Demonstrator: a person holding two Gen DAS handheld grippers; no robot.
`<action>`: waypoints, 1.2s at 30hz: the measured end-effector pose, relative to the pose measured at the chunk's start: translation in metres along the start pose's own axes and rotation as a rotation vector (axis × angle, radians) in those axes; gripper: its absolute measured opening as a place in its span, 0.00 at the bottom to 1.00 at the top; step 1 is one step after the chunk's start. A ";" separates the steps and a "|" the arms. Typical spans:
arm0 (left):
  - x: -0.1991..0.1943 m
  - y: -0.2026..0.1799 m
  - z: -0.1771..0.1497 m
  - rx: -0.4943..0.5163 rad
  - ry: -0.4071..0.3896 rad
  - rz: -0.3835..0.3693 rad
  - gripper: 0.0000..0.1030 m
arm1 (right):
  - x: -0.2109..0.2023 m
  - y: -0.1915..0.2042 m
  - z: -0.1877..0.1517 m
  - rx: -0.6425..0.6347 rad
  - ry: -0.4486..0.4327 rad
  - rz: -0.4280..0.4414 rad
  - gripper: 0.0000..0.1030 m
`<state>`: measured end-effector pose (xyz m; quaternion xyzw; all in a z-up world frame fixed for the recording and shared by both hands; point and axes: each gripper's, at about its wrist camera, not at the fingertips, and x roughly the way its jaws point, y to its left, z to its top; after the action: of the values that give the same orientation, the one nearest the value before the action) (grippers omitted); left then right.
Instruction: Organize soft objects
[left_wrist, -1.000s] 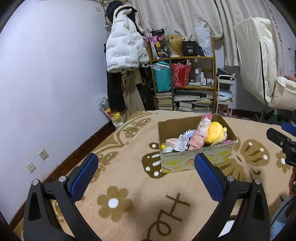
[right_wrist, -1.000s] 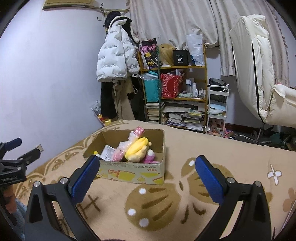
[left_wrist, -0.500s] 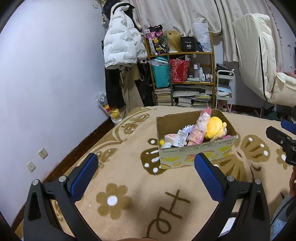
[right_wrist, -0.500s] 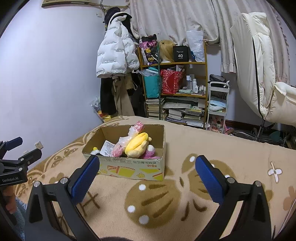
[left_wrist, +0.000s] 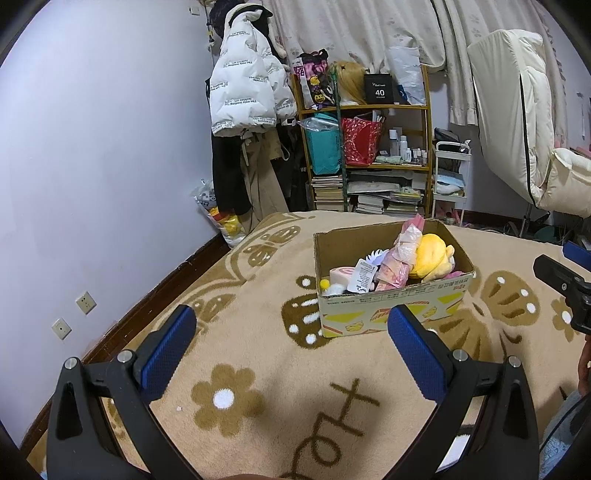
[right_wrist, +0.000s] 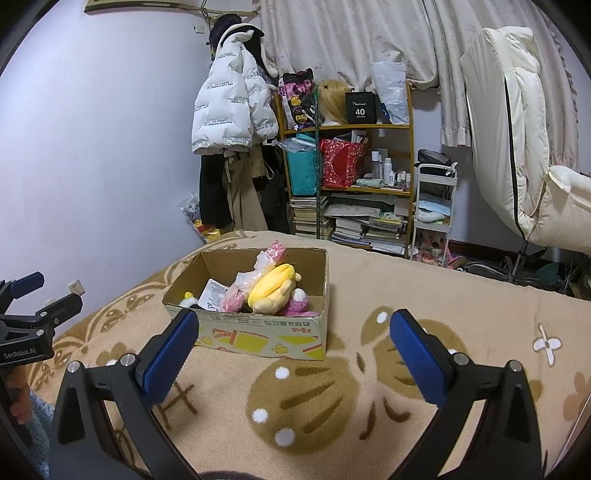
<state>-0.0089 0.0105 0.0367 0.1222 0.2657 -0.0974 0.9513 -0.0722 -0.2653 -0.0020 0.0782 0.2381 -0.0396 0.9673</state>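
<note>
The soft toys (left_wrist: 428, 256) sit heaped in the cardboard box (left_wrist: 391, 306) ahead of both wide-spread, empty grippers, left gripper (left_wrist: 291, 343) and right gripper (right_wrist: 295, 349), where a careless grab could snag the crinkly plastic-wrapped toy (right_wrist: 255, 275) or drag the light box across the blanket (right_wrist: 369, 406).

even indoor light, sharp focus, strong fisheye bending at edges
</note>
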 end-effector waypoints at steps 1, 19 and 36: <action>0.000 0.000 0.000 0.000 0.000 0.001 0.99 | 0.000 0.000 0.000 0.001 0.002 0.003 1.00; -0.002 -0.006 0.001 0.006 0.007 0.000 0.99 | 0.000 0.001 0.000 -0.001 0.001 0.001 1.00; 0.001 -0.005 0.002 0.000 0.009 0.001 1.00 | 0.000 0.000 0.000 -0.001 0.003 0.001 1.00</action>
<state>-0.0086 0.0047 0.0374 0.1228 0.2701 -0.0961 0.9501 -0.0725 -0.2650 -0.0020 0.0780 0.2393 -0.0386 0.9670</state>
